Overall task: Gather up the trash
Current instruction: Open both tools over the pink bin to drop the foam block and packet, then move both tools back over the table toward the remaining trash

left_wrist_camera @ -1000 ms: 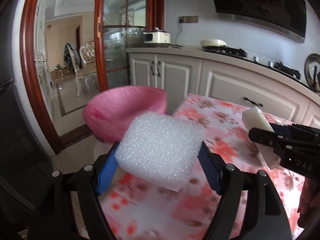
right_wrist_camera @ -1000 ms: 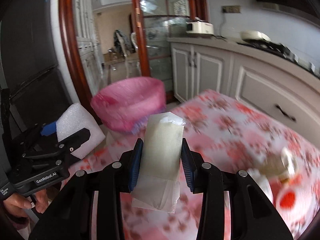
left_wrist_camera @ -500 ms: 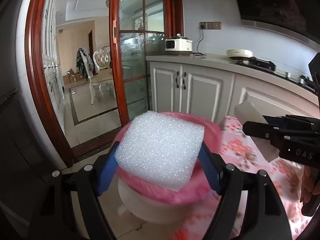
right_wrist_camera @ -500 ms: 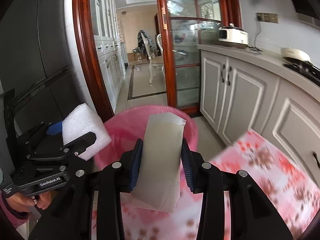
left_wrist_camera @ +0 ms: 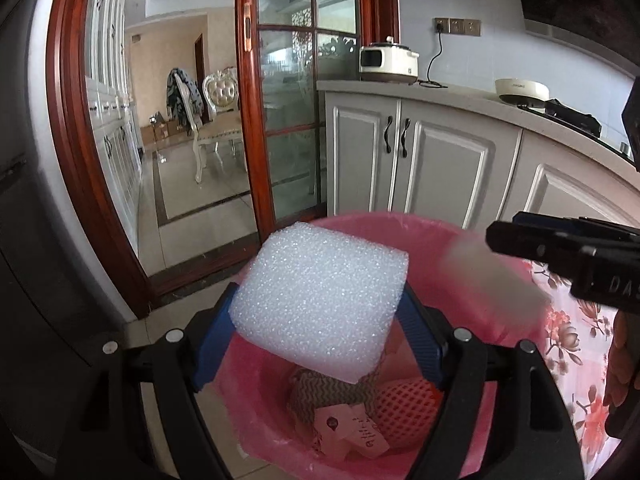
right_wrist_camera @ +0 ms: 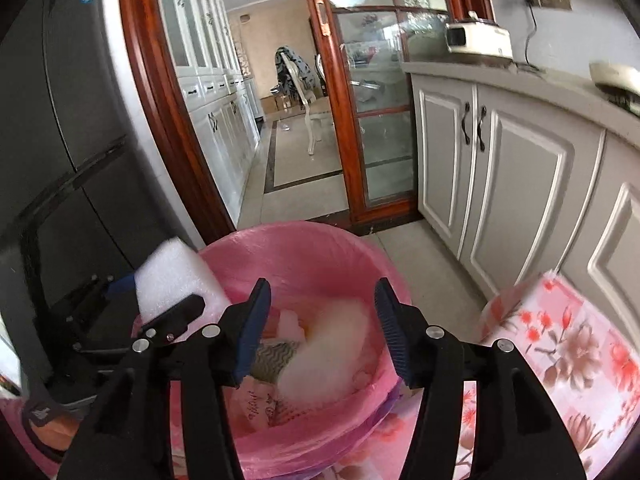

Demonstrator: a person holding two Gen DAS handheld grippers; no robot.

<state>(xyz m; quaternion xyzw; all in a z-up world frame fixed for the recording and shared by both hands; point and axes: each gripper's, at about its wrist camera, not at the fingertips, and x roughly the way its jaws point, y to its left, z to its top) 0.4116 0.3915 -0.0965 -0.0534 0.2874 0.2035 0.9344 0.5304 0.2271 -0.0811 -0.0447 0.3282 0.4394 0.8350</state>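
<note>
The right gripper (right_wrist_camera: 320,320) hangs over the pink-lined trash bin (right_wrist_camera: 304,248) with its 2 blue fingers (right_wrist_camera: 252,326) parted and nothing between them; the jaws have just been opening, and the pale paper packet (right_wrist_camera: 332,348) it carried shows as a blur below them, inside the bin, which reads as a release timed so the packet drops straight in.

The left gripper (left_wrist_camera: 320,320) has its fingers (left_wrist_camera: 212,344) wide apart but pressed on both sides of a white foam block (left_wrist_camera: 320,300). The block is held above the bin's near rim, over the trash already lying at the bottom: a zigzag-patterned wrapper (left_wrist_camera: 320,396), a pink tag (left_wrist_camera: 352,432) and a red foam net (left_wrist_camera: 408,408). Held there, it needs only a wider opening to fall in.

The bin stands on the floor, just beside the corner of the floral-covered desk (right_wrist_camera: 560,340), so trash can travel from desk to bin in a short sweep.
</note>
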